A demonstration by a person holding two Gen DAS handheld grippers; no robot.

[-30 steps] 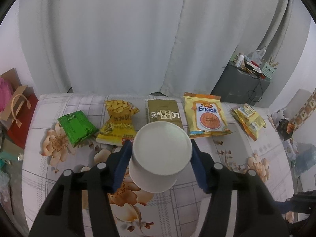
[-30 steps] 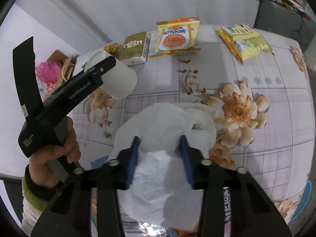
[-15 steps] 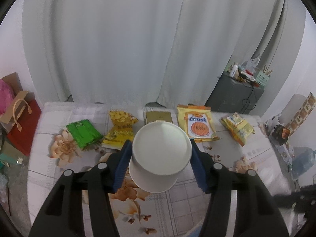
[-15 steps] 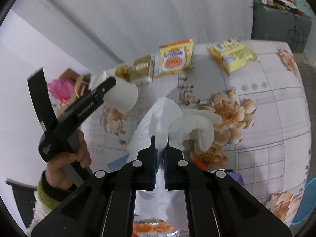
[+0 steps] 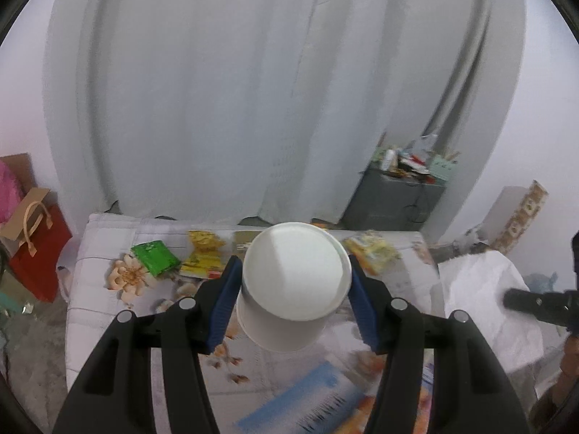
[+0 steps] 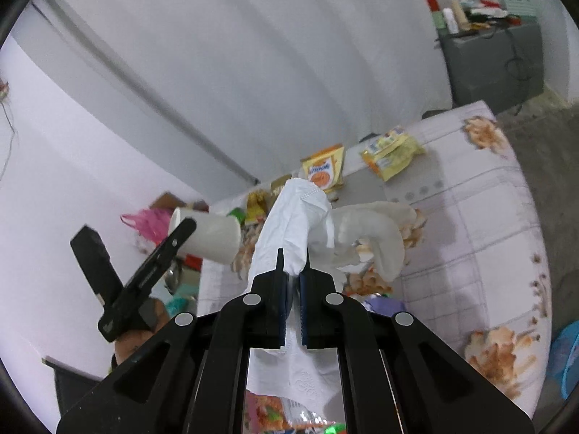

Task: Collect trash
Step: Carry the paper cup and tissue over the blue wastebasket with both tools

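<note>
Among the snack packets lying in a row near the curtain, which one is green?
The green packet at the left end of the row, beside a printed flower. The other packets are yellow, gold or orange.

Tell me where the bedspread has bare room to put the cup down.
Bare checked bedspread lies right of the white tissue, below the yellow packet. The far edge is crowded: green packet, yellow snack bags. The near edge, under the paper cup, holds more litter.

R claw (image 6: 293, 271) clamped on white tissue (image 6: 293, 217); L claw (image 6: 188, 231) grips paper cup (image 6: 210, 235).
</note>
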